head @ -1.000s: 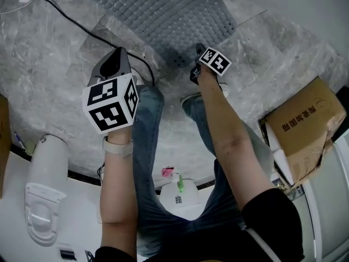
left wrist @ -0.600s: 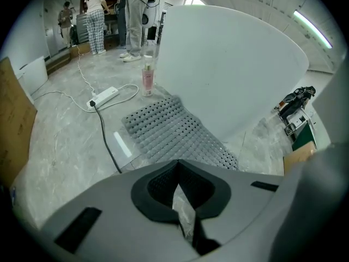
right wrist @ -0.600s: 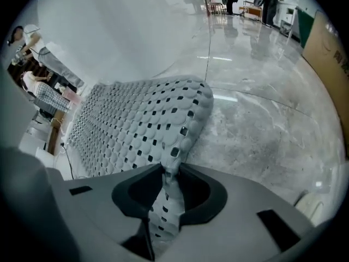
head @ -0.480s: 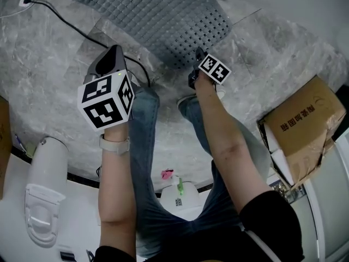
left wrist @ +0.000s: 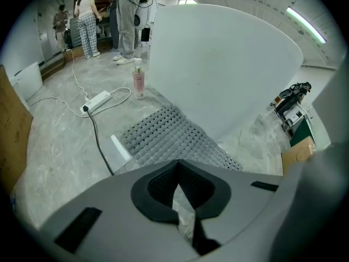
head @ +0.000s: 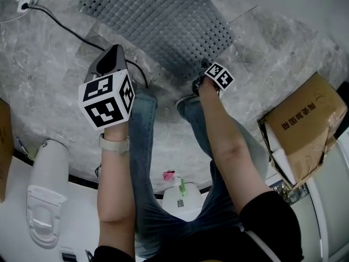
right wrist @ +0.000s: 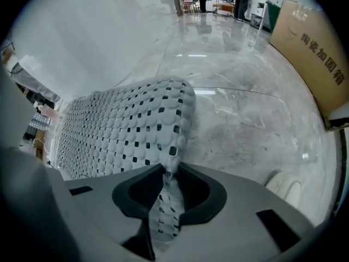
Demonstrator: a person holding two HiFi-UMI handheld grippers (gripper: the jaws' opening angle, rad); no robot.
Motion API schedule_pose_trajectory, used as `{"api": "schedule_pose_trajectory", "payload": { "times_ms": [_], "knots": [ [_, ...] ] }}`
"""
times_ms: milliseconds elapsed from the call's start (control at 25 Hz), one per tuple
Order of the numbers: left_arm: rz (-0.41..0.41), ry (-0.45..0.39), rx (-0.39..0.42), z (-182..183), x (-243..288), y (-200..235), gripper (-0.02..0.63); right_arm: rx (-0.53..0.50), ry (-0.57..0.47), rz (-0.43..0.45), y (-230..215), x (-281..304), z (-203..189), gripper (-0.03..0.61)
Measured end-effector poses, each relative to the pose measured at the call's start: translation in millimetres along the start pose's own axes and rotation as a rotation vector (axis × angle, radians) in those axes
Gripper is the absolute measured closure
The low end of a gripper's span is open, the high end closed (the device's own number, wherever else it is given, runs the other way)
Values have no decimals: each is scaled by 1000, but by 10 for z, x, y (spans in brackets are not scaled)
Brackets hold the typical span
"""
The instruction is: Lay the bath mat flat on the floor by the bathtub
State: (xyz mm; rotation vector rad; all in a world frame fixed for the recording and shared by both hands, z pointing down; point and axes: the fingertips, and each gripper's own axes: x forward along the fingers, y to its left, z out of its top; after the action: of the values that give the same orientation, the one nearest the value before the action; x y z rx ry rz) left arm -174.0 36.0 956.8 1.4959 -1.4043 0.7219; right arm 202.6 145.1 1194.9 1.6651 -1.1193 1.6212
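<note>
The grey perforated bath mat [head: 158, 21] lies on the marble floor beside the white bathtub wall [left wrist: 229, 64]. My right gripper [head: 202, 73] is at the mat's near right corner. In the right gripper view the mat [right wrist: 120, 130] rises off the floor into a fold, and the right gripper [right wrist: 168, 171] is shut on that edge. My left gripper [head: 113, 56] hovers left of the mat's near edge, apart from it. In the left gripper view the left gripper [left wrist: 177, 182] is shut with nothing in it, and the mat [left wrist: 174, 138] lies ahead.
A black cable [head: 71, 21] runs across the floor from a white power strip [left wrist: 95, 101] to near my feet. A pink bottle [left wrist: 138, 79] stands by the tub. A cardboard box [head: 305, 124] sits at the right. People stand far off [left wrist: 87, 15].
My right gripper has closed on the mat's near corner and drawn it a little right and toward me. The left gripper has shifted slightly left.
</note>
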Motion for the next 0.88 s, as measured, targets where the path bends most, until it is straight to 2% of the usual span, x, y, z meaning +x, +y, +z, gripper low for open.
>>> {"api": "schedule_pose_trajectory", "payload": {
  "times_ms": [120, 360, 480, 600, 800, 880],
  "knots": [
    [1, 2, 3, 26, 9, 32, 595, -6, 15, -20, -24, 32, -18, 464],
    [6, 1, 25, 70, 6, 29, 595, -29, 55, -38, -140, 66, 2, 383],
    [5, 8, 44, 71, 19, -6, 595, -24, 43, -60, -213, -10, 57, 346],
    [1, 13, 71, 78, 6, -63, 595, -48, 24, -39, -157, -95, 90, 321],
    [-18, 19, 105, 37, -23, -236, 595, -118, -2, 0, -29, -339, 269, 351],
    [-20, 32, 109, -3, -45, -310, 595, -126, -2, 17, 14, -470, 336, 414]
  ]
}}
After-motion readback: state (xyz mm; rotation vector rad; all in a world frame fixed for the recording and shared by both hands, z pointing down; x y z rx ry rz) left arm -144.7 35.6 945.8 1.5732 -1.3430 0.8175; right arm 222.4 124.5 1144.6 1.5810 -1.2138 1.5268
